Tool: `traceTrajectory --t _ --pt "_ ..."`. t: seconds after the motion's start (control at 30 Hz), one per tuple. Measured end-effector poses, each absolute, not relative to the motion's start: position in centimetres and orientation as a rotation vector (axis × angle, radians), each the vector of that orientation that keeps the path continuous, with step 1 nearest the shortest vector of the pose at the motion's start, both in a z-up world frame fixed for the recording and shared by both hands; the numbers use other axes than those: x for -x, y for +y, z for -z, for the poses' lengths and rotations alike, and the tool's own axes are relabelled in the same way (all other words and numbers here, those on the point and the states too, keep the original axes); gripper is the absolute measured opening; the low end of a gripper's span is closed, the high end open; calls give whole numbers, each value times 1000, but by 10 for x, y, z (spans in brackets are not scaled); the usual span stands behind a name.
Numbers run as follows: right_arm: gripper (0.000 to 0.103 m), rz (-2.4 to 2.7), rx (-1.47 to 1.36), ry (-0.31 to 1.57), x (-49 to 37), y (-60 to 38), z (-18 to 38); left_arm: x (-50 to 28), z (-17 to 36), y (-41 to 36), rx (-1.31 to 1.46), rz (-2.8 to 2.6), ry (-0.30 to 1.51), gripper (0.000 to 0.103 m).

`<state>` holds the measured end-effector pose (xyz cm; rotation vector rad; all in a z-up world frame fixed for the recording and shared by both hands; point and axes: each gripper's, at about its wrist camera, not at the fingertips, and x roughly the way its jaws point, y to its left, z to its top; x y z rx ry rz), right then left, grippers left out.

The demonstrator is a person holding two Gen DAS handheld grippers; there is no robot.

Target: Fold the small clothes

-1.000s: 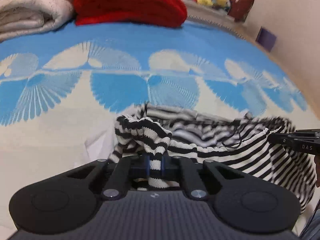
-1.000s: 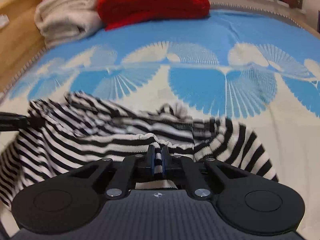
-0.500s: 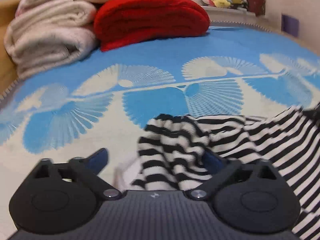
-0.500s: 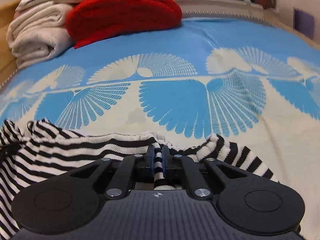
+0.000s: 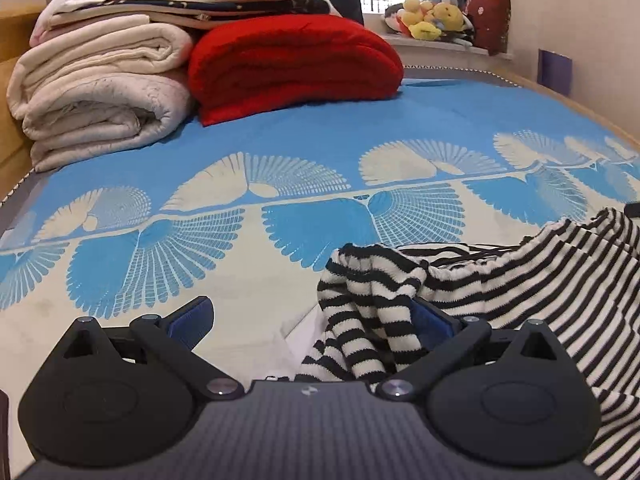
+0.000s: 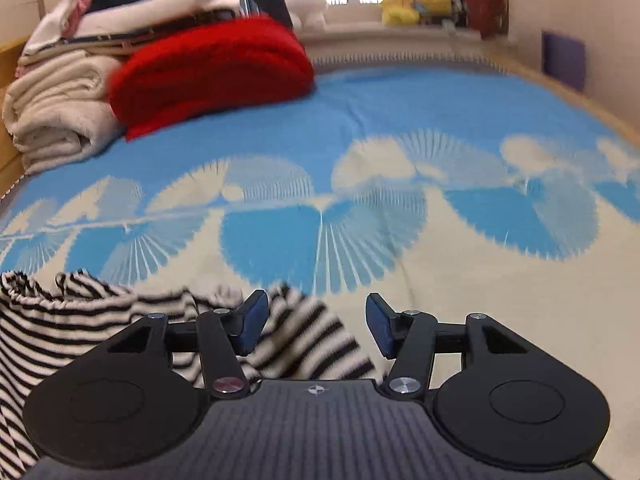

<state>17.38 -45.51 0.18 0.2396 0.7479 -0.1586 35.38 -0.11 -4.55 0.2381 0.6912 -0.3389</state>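
On the near part of the bed, bunched over the blue and cream fan-patterned bedspread [image 5: 280, 152], lies the black-and-white striped knit garment [image 5: 520, 288], its gathered, elasticated-looking edge rumpled up in a ridge and the rest spreading away to the right in the left wrist view. It looks light, soft and stretchy, a knit that will sag and slide rather than hold a crease, so a judgement would be to take it at a hem or at the gathered band, where the cloth is thickest and least likely to slip out, and to pinch through both layers. The left claw [image 5: 312, 320] stands wide open with nothing clamped; a fold of the striped cloth lies between its blue pads [image 5: 192, 320] and drapes against the right-hand one. The right claw [image 6: 314, 326] is likewise spread apart and empty, with the garment's other end [image 6: 300, 336] lying under and just beside its left finger, though that view is blurred. Farther up the bed sit a folded red blanket [image 5: 292, 64] and, touching it on the left, a stack of cream quilts [image 5: 100, 96] with folded linens on top. Plush toys [image 5: 432, 16] line the windowsill beyond.
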Motion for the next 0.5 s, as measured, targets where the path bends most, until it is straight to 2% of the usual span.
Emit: traceTrajectory --t 0.07,0.1,0.13,0.17,0.3,0.4,0.5 --pt "52 171 -228 772 -180 -453 9 -362 51 -3 -185 327 698 103" --pt "43 183 -206 781 -184 -450 15 -367 54 -4 -142 318 692 103" --pt "8 196 -194 781 -188 -448 20 -372 55 -5 -114 307 686 103" --pt "2 215 -193 782 -193 -448 23 -376 55 -4 -82 291 677 103" --pt "1 380 -214 792 -207 -459 37 -382 50 7 24 197 638 103" --pt "2 389 -208 875 -216 -460 61 -386 45 17 1 181 628 103" --pt "4 393 -162 872 -217 -452 63 -387 41 29 -22 220 655 103"
